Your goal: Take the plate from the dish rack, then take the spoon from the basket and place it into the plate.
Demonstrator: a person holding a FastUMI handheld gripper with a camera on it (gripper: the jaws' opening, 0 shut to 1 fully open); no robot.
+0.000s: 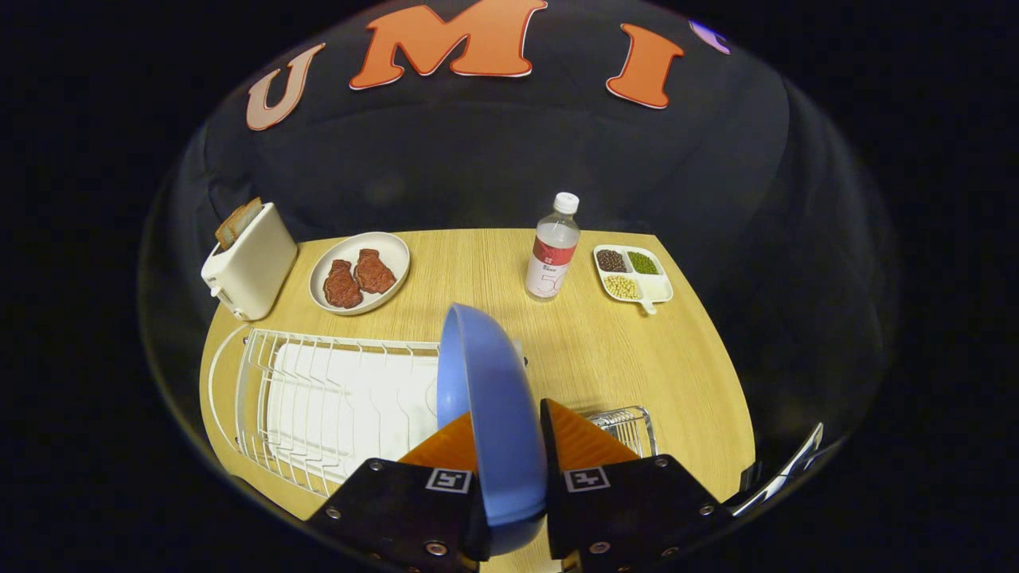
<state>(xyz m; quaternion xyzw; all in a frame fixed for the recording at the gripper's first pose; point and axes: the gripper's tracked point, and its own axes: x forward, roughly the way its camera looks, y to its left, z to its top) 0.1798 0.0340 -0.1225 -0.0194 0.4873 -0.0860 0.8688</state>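
At the tool's ten o'clock the white wire dish rack (318,406) is sitting on the desk (605,358), and the tool (509,442) is clamping both fingers on the blue plate (486,398), holding it on edge at twelve o'clock. The plate is looking rigid, smooth and likely slippery, so the rim grip should be staying firm. At two o'clock the wire basket (629,426) is peeking out beyond the right finger.

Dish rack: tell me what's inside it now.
The dish rack shows bare wire slots over a white tray. The blue plate, clamped upright in the gripper, hides its near end.
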